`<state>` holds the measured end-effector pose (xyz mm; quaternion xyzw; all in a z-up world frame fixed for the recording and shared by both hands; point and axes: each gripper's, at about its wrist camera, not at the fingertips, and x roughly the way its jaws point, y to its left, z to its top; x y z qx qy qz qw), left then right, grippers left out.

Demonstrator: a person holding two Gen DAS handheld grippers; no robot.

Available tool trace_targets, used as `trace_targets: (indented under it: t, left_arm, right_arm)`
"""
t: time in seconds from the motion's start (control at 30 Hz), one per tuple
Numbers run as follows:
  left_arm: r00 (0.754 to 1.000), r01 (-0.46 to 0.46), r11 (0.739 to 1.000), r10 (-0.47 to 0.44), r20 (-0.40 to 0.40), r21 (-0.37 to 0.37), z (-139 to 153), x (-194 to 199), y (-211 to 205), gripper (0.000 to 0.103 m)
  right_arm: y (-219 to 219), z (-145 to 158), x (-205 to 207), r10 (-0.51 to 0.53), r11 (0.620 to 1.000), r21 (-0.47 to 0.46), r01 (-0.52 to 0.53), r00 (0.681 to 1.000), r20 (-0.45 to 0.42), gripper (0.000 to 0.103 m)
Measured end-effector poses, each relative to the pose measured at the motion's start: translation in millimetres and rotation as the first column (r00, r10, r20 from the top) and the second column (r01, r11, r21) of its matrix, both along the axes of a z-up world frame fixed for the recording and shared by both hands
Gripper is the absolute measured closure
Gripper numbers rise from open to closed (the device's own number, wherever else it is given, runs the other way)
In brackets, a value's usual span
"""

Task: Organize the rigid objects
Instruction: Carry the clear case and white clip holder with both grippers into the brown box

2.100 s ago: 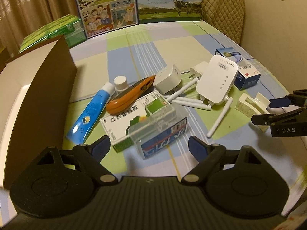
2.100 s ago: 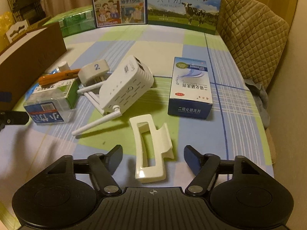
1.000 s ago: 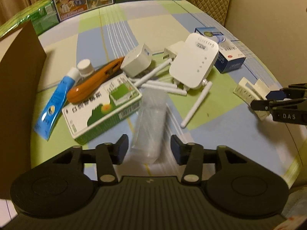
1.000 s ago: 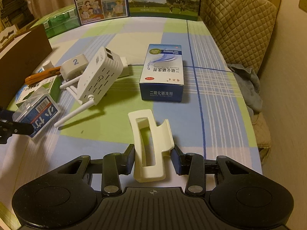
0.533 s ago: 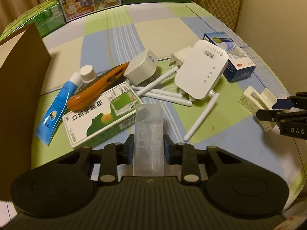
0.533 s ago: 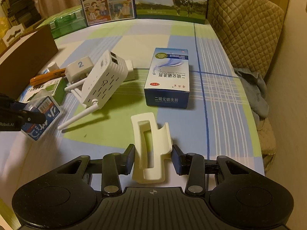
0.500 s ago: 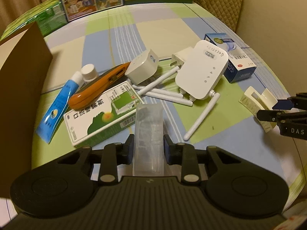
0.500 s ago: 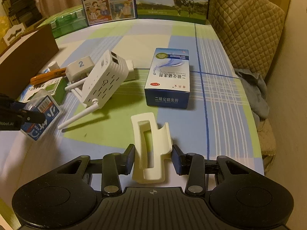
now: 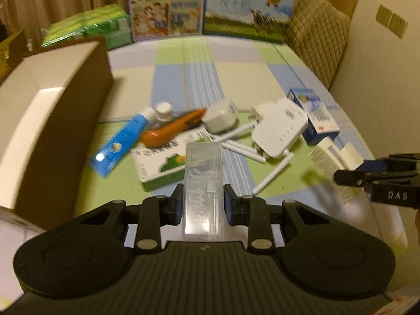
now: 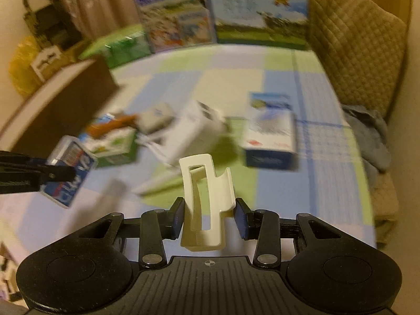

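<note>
Clear plastic fills my left gripper [image 9: 202, 204]: its jaws are clamped on a transparent case [image 9: 203, 186], tilted down over the worktop [image 9: 236, 78]. My right gripper [image 10: 208, 216] points down too, jaws clamped on a cream hair clip [image 10: 207, 204]. Ahead of the left jaws lie a green box [image 9: 162, 160], a blue tube [image 9: 120, 144] and a white router [image 9: 281, 131]. A brown carton [image 9: 57, 126] stands to their left side.

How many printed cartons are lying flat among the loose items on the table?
2: a green-and-white carton beside the orange cutter, and a blue-and-white carton behind the white router. Others could be hidden.
</note>
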<state>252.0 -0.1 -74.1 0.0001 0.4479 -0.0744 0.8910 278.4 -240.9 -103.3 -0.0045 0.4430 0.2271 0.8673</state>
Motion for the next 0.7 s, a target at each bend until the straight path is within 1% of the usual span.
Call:
trace_targets:
  t: [0.2,0.4,0.57,0.7]
  left_arm:
    - [0.998,-0.010,1.000,0.011,0.054,-0.011,34.7,-11.1,50.2,0.077]
    - [0.993,-0.039,0.999,0.038,0.111,0.003,65.0,-15.6,123.7,0.077]
    - [0.988,-0.060,0.998,0.056,0.144,0.025,76.7,-13.6,183.0,0.077]
    - [0.987,-0.071,0.996,0.063,0.151,0.047,75.2,-8.4,221.3,0.077]
  right_arm:
    - [62.2,28.4,-12.5,0.080,0.992,0.095,-0.081,0.997,0.012,0.066]
    - [148.0,48.5,-27.3,0.148,0.972,0.178,-0.151,0.989,0.028,0.066]
    - [226.8,58.9,-35.6,0.197,0.954,0.220,-0.203,0.979,0.049,0.066]
    - [283.5,60.6,-35.3,0.216,0.949,0.219,-0.226,0.974,0.068,0.066]
